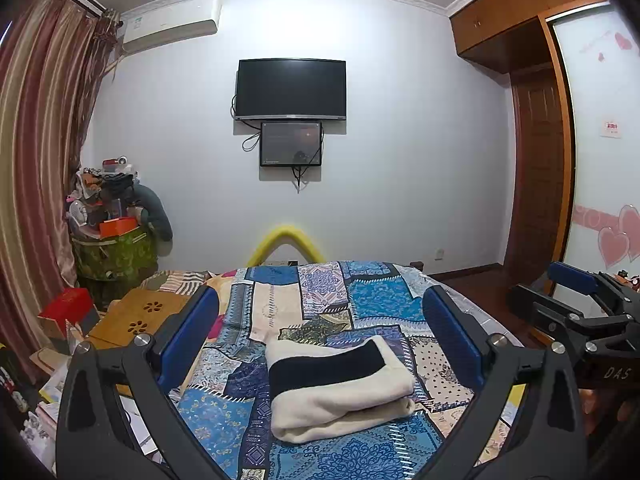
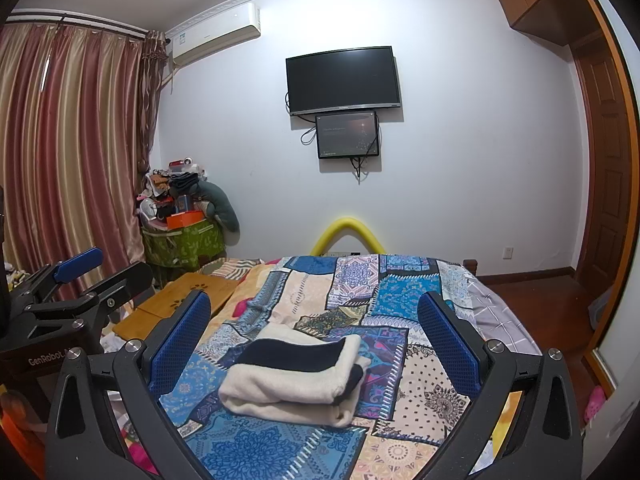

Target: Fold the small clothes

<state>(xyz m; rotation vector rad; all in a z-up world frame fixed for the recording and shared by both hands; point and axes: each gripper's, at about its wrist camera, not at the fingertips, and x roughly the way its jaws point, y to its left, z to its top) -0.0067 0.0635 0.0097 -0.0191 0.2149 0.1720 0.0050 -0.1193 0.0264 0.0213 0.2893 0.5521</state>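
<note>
Folded cream-and-black garment (image 1: 340, 390) lying mid-bed on the patchwork bedspread (image 1: 360, 300), nearer the foot edge than the far one. Left claw (image 1: 320, 336) released, spread wide, hovering above the bundle without touching; right claw (image 2: 316, 336) likewise spread and empty. Fold apparently finished, judging by the compact stack. Next move likely: fetching another piece, or pressing the bundle flat.

A folded garment (image 1: 338, 390) lies on a patchwork bedspread (image 1: 372, 300) covering a bed, between the spread fingers of the left gripper (image 1: 320, 338). The right gripper (image 2: 314, 334) hangs over it, to the right of the left one. Beyond the bed's far end, a television (image 1: 291, 89) hangs on the wall with a smaller screen (image 1: 291, 143) directly beneath it.
</note>
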